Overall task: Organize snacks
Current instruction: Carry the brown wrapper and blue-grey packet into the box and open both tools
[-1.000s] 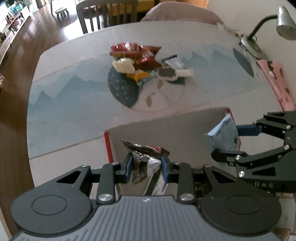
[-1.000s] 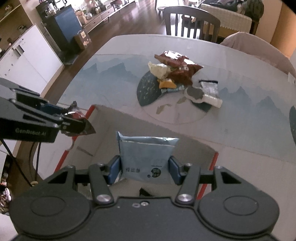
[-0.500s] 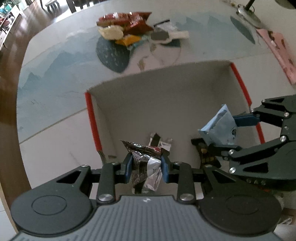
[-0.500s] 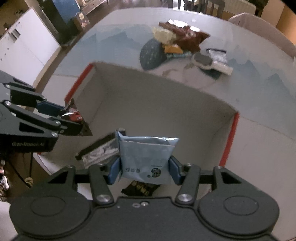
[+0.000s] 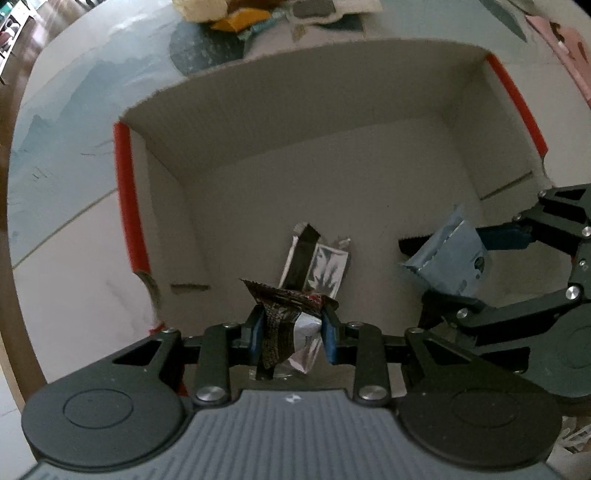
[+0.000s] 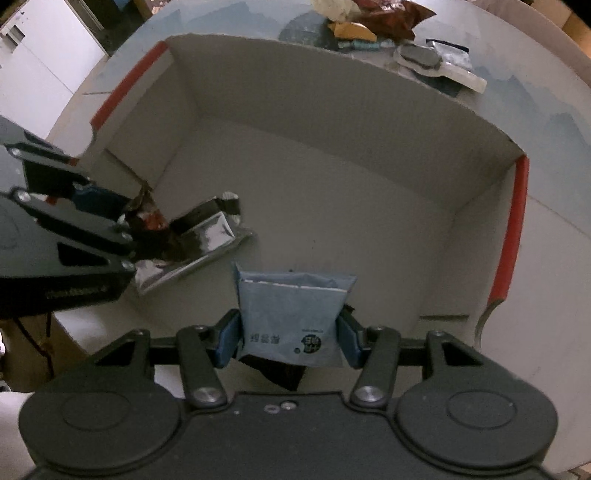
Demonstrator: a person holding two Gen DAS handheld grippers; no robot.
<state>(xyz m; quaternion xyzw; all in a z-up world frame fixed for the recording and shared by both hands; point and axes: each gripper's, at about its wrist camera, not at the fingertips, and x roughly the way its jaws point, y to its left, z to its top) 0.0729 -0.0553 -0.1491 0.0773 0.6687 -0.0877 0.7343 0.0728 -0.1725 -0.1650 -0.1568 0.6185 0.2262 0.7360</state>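
The bench wears a pale cloth printed with blue mountains and dark discs. On it stands an open cardboard box with red-edged flaps. Beyond the box lies a heap of snack packets, with a pink sheet at the far right.

Grey box (red-edged rim), pale blue packet, silver-black wrapper.

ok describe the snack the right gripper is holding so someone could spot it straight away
Look inside the open grey cardboard box with red edge strips on the table. The right gripper is shut on a flat pale blue pouch above the box floor. Unlike the crumpled dark foil wrapper in the left gripper, it is smooth, matte and blue.
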